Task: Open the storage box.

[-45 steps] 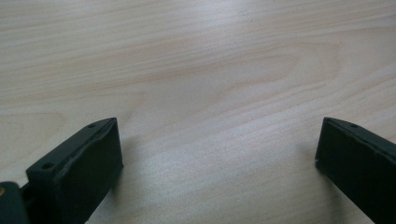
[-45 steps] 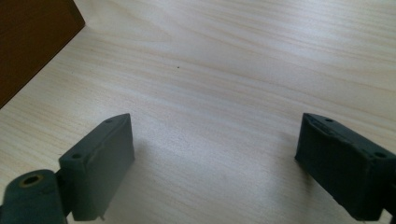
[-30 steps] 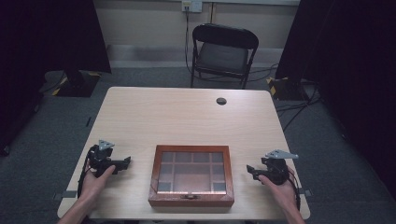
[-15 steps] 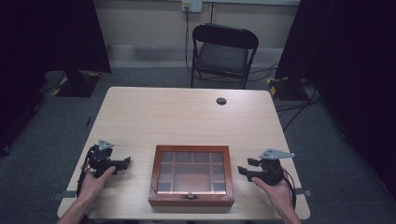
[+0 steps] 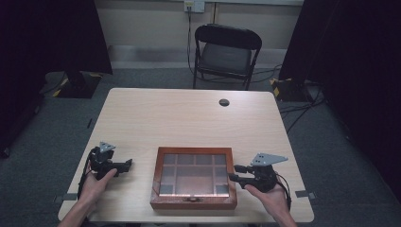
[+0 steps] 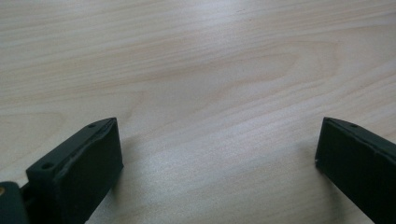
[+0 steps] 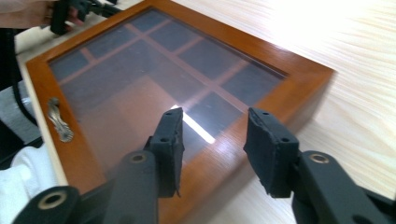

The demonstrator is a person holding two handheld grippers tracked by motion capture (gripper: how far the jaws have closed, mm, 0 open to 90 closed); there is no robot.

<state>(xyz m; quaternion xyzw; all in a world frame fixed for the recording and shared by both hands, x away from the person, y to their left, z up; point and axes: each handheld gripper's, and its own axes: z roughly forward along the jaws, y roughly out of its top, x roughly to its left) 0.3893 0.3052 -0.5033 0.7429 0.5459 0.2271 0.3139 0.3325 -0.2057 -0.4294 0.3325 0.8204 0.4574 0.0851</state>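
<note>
At the near edge of a pale wood-grain table (image 5: 189,118), a person's right gripper (image 5: 235,173) hangs at the right rim of a shallow brown wooden display box with a glass lid over a grid of compartments (image 5: 194,177), its two black jaws parted with nothing between them; in the right gripper view the right gripper (image 7: 212,140) is poised over the frame's edge. The box lies flat and shut, its small metal handle (image 7: 60,121) on the side facing the person. The approach looks under way, and the next move appears to call for reaching that front handle or gripping the frame to lift the lid. The left gripper (image 5: 124,165) rests well to the box's left, jaws wide apart over bare tabletop. Farther off, a small dark round grommet (image 5: 224,102) sits near the table's far edge, well clear of the work, and a black folding chair (image 5: 226,54) stands behind the table. Nothing blocks the box.
</note>
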